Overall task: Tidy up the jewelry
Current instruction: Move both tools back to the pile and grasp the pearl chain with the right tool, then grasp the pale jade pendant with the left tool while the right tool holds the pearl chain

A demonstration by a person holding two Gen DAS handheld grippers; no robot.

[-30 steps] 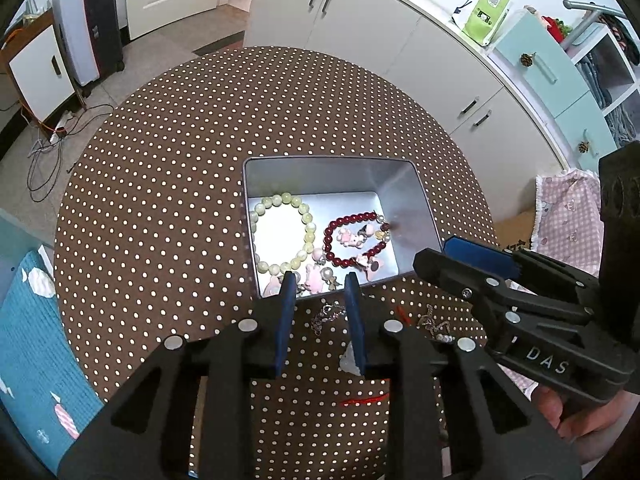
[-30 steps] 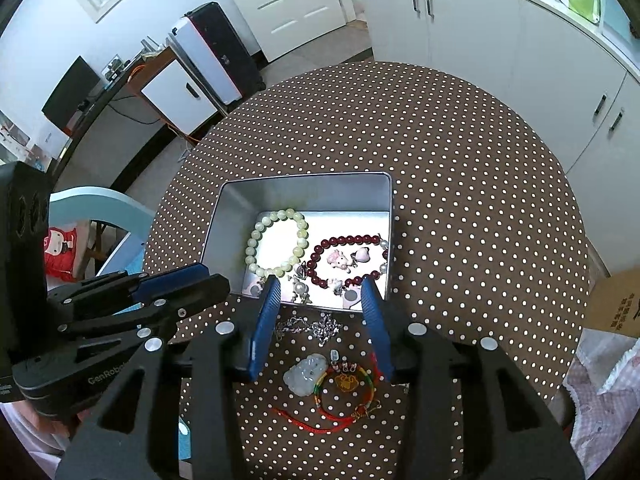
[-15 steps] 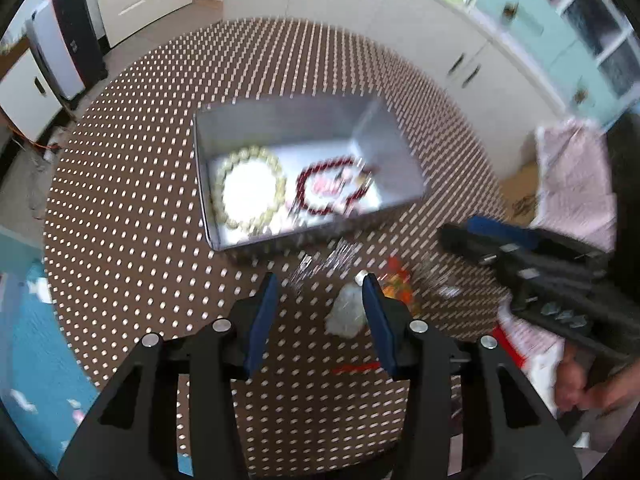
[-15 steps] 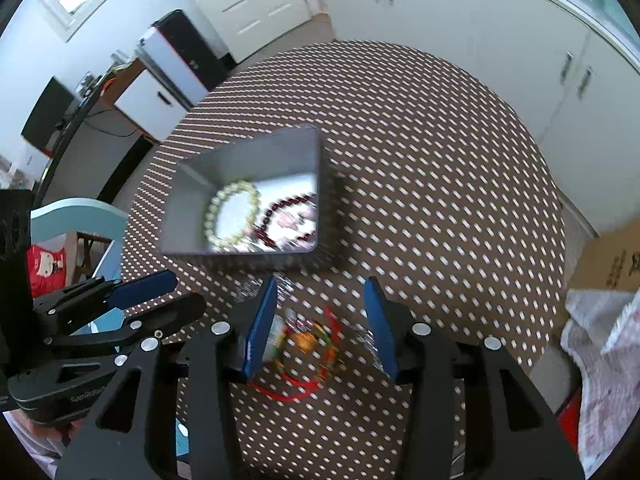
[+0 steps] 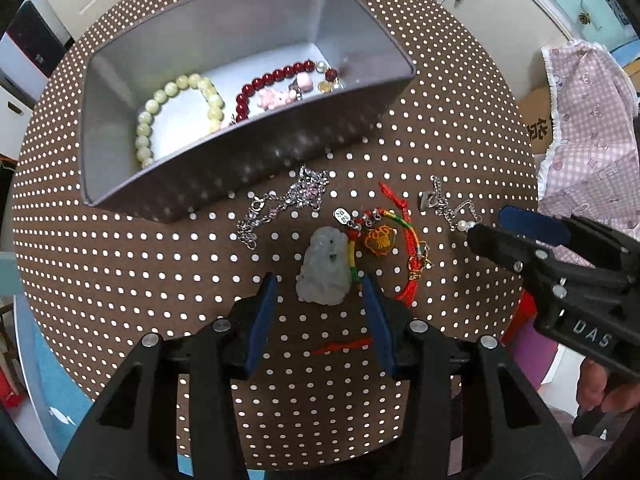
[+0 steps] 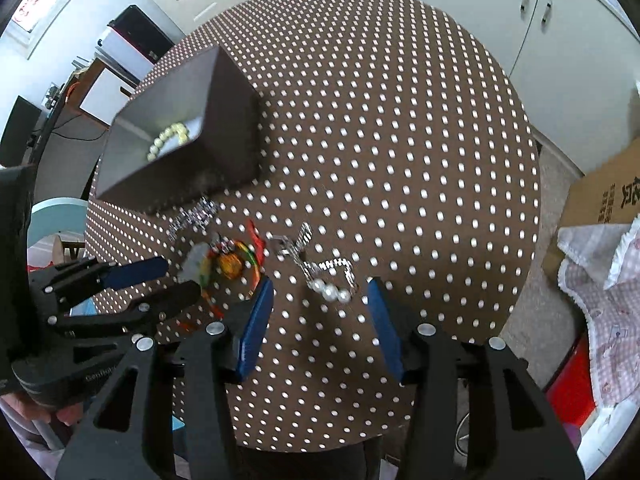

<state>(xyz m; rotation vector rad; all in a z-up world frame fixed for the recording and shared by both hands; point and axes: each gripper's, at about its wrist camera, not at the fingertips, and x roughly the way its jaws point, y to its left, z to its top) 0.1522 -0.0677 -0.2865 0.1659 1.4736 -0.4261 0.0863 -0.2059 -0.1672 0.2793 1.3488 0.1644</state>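
Jade pendant (image 5: pixel 324 267), pale carved stone on red-green cord, lies unboxed.

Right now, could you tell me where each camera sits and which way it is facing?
Left wrist: sits on the left gripper, looking down along its open fingers at the jade pendant before the tin; the right gripper shows at right.
Right wrist: sits on the right gripper, looking down over the pearl chain; the left gripper shows at left.
Shared: tin, red cord bracelet, dotted tablecloth.
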